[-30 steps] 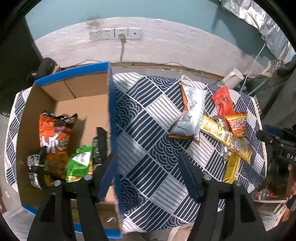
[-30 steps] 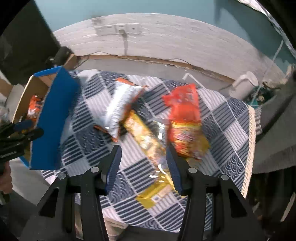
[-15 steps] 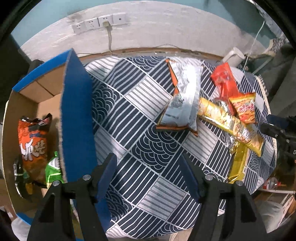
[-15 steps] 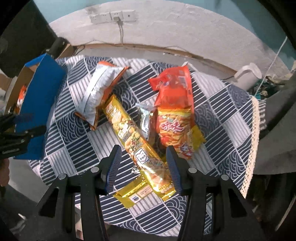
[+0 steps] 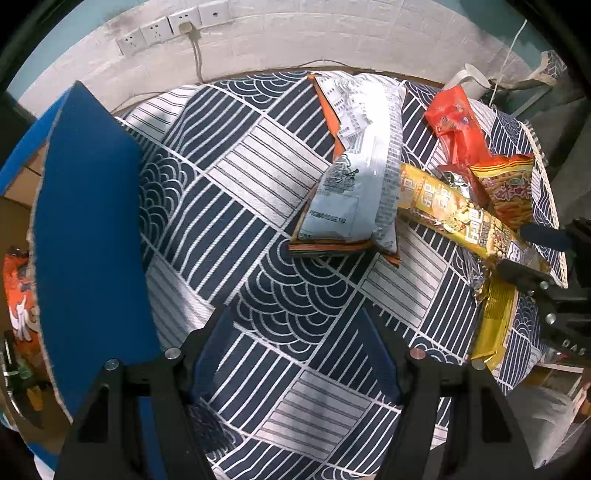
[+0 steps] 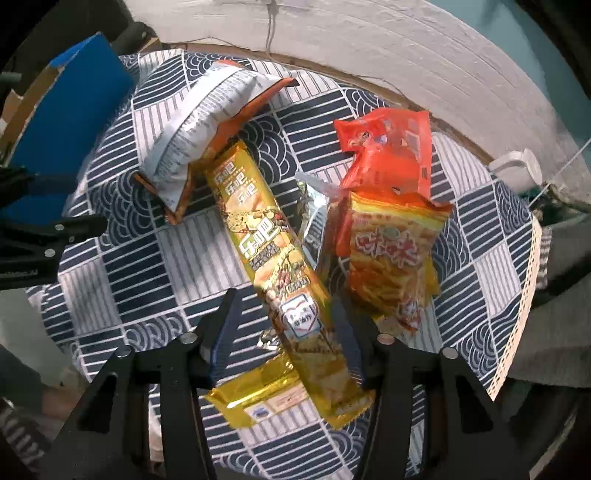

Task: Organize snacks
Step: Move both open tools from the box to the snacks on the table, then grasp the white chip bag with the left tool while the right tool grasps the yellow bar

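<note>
On the blue-and-white patterned cloth [image 5: 236,192] lie a white snack bag [image 5: 362,158], a long yellow pack [image 6: 266,236], a red bag [image 6: 391,155], an orange-yellow bag [image 6: 391,258] and a silver packet [image 6: 314,206]. A second gold pack [image 6: 258,395] lies under the long one. My right gripper [image 6: 284,314] points down with its jaws opening, and the long yellow pack's near end lies between them, not clamped. My left gripper [image 5: 295,332] hangs open over bare cloth, right of the blue-flapped cardboard box [image 5: 88,221]. An orange bag [image 5: 18,295] lies in the box.
A white jug [image 5: 469,79] stands past the table's far right corner. Wall sockets [image 5: 166,29] with a plugged cable sit on the wall behind. The cloth's fringed edge [image 6: 524,295] marks the table's right side. The box flap stands upright close to my left gripper.
Both grippers have come down closer to the table. The left one moved from over the box to over the cloth. The right one's jaws widened and now straddle the long yellow pack.
</note>
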`<control>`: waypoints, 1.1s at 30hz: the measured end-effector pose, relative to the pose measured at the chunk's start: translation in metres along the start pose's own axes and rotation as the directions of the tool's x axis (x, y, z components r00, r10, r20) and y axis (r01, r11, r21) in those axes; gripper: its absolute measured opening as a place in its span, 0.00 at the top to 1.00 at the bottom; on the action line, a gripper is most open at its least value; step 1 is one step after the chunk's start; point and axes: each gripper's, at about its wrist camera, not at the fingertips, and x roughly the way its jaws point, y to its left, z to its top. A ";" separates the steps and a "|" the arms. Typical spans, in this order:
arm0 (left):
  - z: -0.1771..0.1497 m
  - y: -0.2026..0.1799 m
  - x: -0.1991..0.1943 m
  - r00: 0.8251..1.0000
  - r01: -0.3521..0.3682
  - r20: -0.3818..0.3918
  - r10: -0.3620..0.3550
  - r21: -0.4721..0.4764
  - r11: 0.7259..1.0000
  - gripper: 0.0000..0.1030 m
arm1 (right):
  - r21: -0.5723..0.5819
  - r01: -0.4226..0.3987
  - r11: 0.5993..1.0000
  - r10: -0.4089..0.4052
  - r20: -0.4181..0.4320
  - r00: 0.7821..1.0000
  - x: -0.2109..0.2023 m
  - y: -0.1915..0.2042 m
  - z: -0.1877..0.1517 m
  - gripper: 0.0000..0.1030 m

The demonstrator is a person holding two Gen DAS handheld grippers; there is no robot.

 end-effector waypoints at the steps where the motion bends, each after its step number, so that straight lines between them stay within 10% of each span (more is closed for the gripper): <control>1: 0.000 0.000 0.001 1.000 0.000 -0.001 0.000 0.001 1.000 0.31 | -0.005 0.002 1.000 -0.002 -0.002 1.000 0.002 0.001 0.001 0.45; 14: 0.013 -0.005 0.015 1.000 0.022 -0.019 -0.022 -0.018 1.000 0.31 | -0.073 0.073 0.995 -0.074 -0.018 0.997 0.031 0.014 0.010 0.53; 20: 0.036 -0.012 0.015 0.999 0.053 -0.003 -0.053 -0.044 0.998 0.30 | -0.024 -0.010 1.000 0.009 -0.002 1.000 0.026 0.006 0.012 0.70; 33: 0.091 -0.044 0.031 0.999 0.044 0.024 -0.042 -0.087 0.995 0.24 | 0.250 -0.216 0.944 0.196 0.101 0.975 -0.003 -0.041 0.035 0.70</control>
